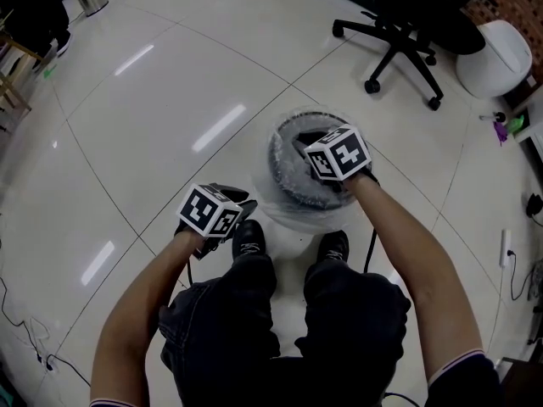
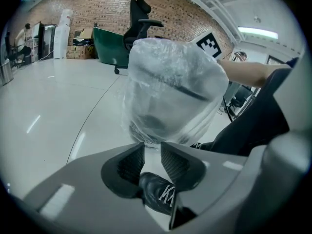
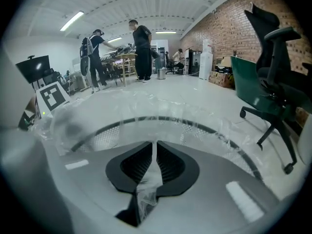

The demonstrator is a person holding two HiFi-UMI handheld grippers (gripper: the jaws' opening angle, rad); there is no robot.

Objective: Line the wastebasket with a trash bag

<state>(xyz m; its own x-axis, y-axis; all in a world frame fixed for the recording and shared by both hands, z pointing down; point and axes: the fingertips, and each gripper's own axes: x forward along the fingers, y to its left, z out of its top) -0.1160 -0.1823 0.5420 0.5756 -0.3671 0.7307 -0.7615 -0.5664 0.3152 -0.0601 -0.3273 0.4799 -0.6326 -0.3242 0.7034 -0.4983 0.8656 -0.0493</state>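
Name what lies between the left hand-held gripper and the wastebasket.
Only a short stretch of bare floor lies between the left hand-held gripper and the wastebasket; a black shoe sits beside it. The head view and left gripper view show this.

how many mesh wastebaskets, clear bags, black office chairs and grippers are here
black mesh round wastebasket: 1
clear plastic trash bag: 1
black wheeled office chair: 1
handheld two-jaw grippers: 2 (left gripper, right gripper)
total: 5
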